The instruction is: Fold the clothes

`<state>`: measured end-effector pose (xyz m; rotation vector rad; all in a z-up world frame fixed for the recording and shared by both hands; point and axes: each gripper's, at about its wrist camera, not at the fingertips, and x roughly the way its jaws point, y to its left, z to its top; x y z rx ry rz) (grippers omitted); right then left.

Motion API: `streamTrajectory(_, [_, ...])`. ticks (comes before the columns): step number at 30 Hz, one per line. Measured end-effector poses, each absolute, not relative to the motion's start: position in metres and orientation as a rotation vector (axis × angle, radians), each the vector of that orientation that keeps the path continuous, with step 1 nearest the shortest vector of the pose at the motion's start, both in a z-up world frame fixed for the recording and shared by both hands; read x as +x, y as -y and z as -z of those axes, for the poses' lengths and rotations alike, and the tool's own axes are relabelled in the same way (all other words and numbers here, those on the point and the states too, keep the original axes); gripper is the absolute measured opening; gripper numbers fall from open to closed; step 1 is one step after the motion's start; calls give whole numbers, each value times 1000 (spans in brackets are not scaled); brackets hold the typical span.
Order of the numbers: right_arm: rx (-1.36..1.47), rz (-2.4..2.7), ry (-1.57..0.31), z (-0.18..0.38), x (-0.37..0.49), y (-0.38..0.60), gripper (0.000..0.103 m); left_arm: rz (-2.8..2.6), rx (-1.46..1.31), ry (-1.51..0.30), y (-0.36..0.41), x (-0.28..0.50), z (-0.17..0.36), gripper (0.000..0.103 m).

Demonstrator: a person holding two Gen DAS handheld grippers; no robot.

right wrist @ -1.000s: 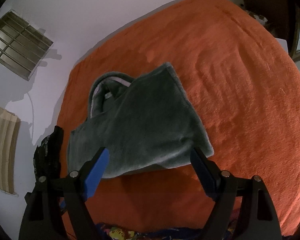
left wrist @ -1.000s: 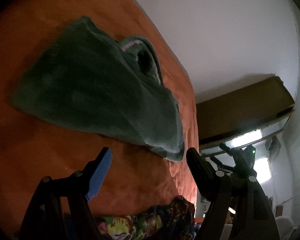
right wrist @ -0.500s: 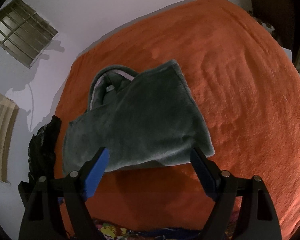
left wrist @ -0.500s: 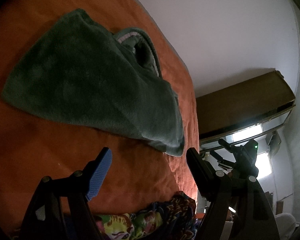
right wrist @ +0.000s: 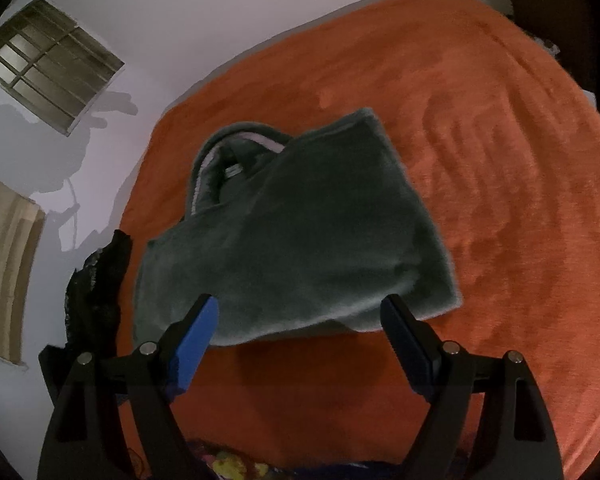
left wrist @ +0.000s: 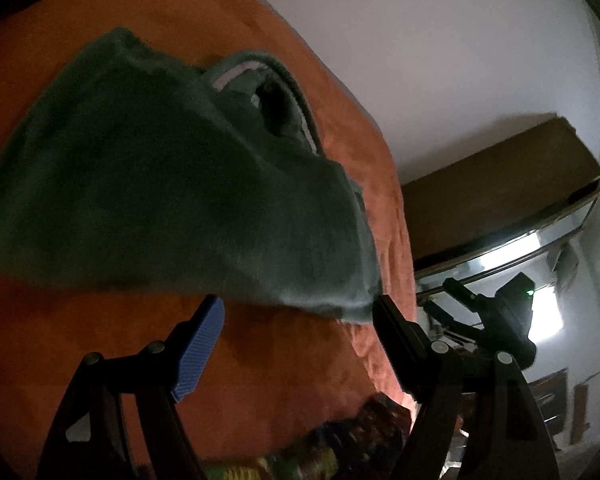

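— Where is there room?
— Bare orange blanket (right wrist: 500,160) at the frame's right.
— Obstacles?
— Folded green garment (right wrist: 300,240) centre; black cloth (right wrist: 96,280), perhaps clothing, at left edge.

Your folded garment (right wrist: 296,236) lies on the bed (right wrist: 500,160), its collar end toward the wall (right wrist: 204,12). A dark cloth (right wrist: 96,280) sits just left of it at the bed's edge. Patterned fabric (left wrist: 352,436) lies nearest you, beneath both grippers.

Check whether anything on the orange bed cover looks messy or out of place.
The green fleece garment is folded unevenly: its collar pokes out past the top edge. A black item sits crumpled at the orange bed cover's side edge.
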<state>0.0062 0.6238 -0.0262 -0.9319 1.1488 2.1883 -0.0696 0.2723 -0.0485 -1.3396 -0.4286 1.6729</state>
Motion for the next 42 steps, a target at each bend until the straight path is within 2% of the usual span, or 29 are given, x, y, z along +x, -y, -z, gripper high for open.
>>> streamTrajectory(4, [-853,-2241,-1121,35,-27,-612,83,-1784,-1278,378,-295,-88,45,78])
streamTrajectory(10, [-669,-2283,-950,51,-97,-586,83,-2122,-1177,206,-324,-106,44,78])
streamTrajectory(12, [-715,-2291,-862,58,-120,-575,83,-2122,-1142,175,-333,-108,44,80])
streamTrajectory(15, [-833,-2346,-765,70,-149,-563,83,-2182,-1187,-38,-351,-109,60,79])
streamTrajectory(17, [-904,-2333,-715,79,-158,-560,83,-2225,-1173,-94,-349,-108,69,79])
streamTrajectory(22, [-863,-2286,-781,88,-146,-568,83,-2209,-1145,10,-325,-108,75,79])
streamTrajectory(30, [-911,-2228,-830,58,-138,-588,83,-2072,-1349,184,-289,-117,45,79])
streamTrajectory(33, [-1081,-2165,-753,35,-155,-597,83,-1976,-1545,88,-285,-129,45,79])
streamTrajectory(35, [-1206,-2165,-618,23,-176,-600,83,-1975,-1583,76,-284,-143,39,79])
streamTrajectory(38, [-1136,-2268,-496,8,-195,-596,83,-2093,-1505,114,-290,-166,28,80])
streamTrajectory(42, [-1116,-2302,-431,12,-206,-590,83,-2124,-1529,167,-316,-201,43,79])
